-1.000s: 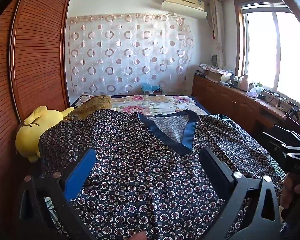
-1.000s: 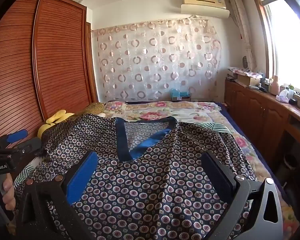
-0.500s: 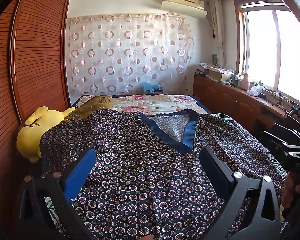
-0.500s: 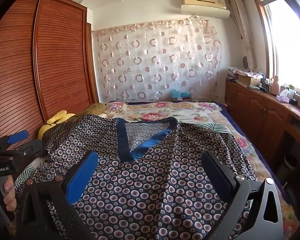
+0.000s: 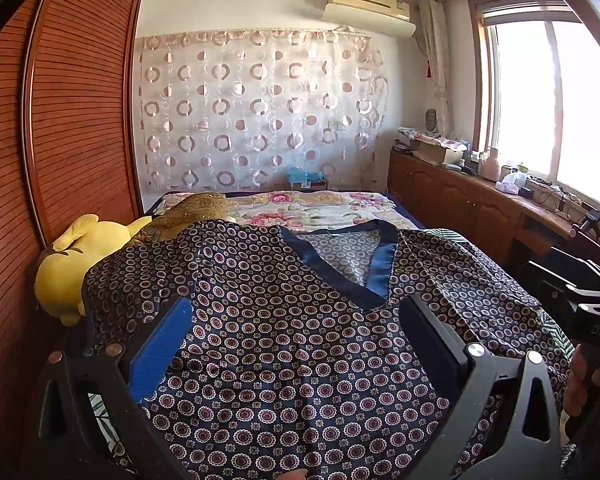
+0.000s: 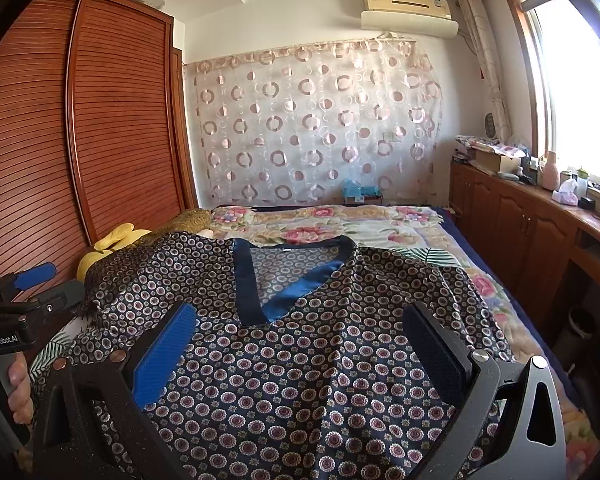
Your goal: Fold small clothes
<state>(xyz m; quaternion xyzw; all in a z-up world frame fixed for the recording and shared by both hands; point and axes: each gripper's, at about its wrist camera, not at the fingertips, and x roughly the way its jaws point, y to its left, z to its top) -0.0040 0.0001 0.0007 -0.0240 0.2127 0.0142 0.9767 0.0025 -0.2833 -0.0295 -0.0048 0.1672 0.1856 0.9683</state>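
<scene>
Satin-like navy top (image 5: 300, 352) with a rosette print lies front-up on the bed (image 5: 332, 210), V-neck (image 5: 352, 268) toward the headboard end. Left gripper (image 5: 296, 344): fingers spread wide, nothing between them, hovering over the lower left of the top. Right gripper (image 6: 300, 348): likewise spread and holding nothing, over the lower right of the top, below the V-neck.

Change over the last second: very little. Both views creep slightly; the top keeps its lie, though the ripples near the hem look a little flatter. No fold has been started. Judgement: the garment is spread and smoothed, and the next step is a grasp at a side or sleeve to begin the first fold. The cloth looks slippery, so it may slide when lifted.

Surface: floral bedspread (image 6: 332, 224) showing beyond the neckline; a leaf-print sheet shows at the top's edges. A yellow plush (image 5: 72, 264) sits left of the top, touching its sleeve, against the slatted wardrobe (image 6: 92, 132).

Room: right of the top, wooden cabinets (image 6: 532, 232) under a bright window (image 5: 548, 100). Far wall: circle-print curtain (image 6: 320, 128), air conditioner (image 6: 408, 12) above.
</scene>
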